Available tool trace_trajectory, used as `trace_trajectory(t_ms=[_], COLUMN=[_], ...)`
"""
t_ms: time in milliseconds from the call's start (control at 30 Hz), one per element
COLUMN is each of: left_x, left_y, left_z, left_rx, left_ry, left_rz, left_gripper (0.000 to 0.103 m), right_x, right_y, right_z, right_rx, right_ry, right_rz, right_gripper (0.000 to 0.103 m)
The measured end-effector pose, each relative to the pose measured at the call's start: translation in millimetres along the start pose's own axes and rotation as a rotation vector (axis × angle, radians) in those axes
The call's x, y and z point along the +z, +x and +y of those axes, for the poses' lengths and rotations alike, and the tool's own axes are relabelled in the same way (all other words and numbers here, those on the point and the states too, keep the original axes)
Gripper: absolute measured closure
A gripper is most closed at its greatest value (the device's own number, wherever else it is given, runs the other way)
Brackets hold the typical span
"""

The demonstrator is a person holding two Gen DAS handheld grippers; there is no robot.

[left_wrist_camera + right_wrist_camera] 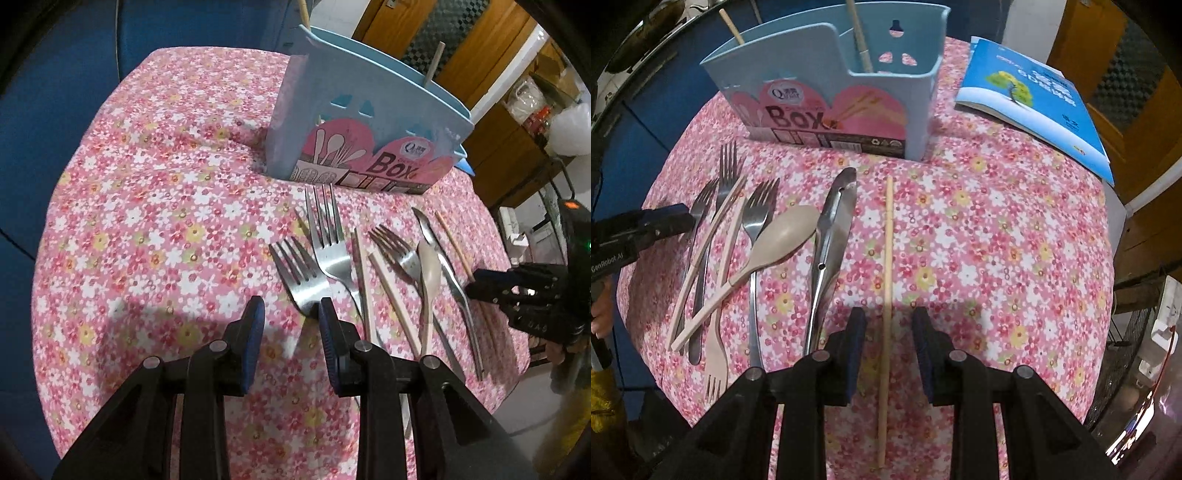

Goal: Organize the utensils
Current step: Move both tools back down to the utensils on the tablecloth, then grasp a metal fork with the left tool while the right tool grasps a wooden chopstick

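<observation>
The right claw [889,332] stands with its jaws apart, one to each side of a lone wooden chopstick [887,295] that lies flat on the flowered surface [997,258]; the pads do not press on it, so nothing is gripped. The left claw [291,314] is likewise parted and empty, its right pad just at the neck of the leftmost steel fork [295,275], not around it.

Little of the job looks done. The blue utensil box [886,92] stands upright at the far side of the surface and holds only two wooden sticks, one in each visible compartment. Everything else is left out in front of it: three steel forks, a pale spoon [783,236], a steel knife [831,221], a pair of pale chopsticks crossing the fork handles, and a pale plastic fork [716,354] nearest the edge. A blue booklet [1034,96] lies to the right of the box, apart from the cutlery.

By my reading the chopstick is the next piece to go in, with most of the sorting to come
</observation>
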State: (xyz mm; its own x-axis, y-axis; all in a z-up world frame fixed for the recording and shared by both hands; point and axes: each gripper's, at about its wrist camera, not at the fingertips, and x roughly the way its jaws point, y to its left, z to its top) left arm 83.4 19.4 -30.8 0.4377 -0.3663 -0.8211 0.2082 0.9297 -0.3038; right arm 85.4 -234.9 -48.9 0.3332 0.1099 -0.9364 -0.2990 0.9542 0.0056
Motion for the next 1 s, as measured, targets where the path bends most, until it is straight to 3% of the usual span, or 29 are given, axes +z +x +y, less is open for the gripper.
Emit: trace_trajectory(t_ms=[333, 633, 933, 1000], left_x=[8, 2, 6, 5], left_y=[9, 16, 24, 21], left_z=[4, 0, -14, -14], left_rx=[-0.160, -0.254, -0.191, -0.184], left_ry=[-0.055, -0.083, -0.059, -0.054], left_rz=[-0.008, 0.024, 0.017, 0.005], left_gripper=[0.073, 0.092, 0.103, 0.103], right_x=[9, 9, 17, 21], right_y=[6, 5, 10, 12], right_z=[4, 2, 12, 15], right_rx=[0.005, 0.004, -0.017, -0.024], right_ry=[-0.007, -0.011, -0.052, -0.064], right_rz=[0.005, 0.009, 0.047, 0.055], right_gripper=[0.074, 0.072, 0.072, 0.076])
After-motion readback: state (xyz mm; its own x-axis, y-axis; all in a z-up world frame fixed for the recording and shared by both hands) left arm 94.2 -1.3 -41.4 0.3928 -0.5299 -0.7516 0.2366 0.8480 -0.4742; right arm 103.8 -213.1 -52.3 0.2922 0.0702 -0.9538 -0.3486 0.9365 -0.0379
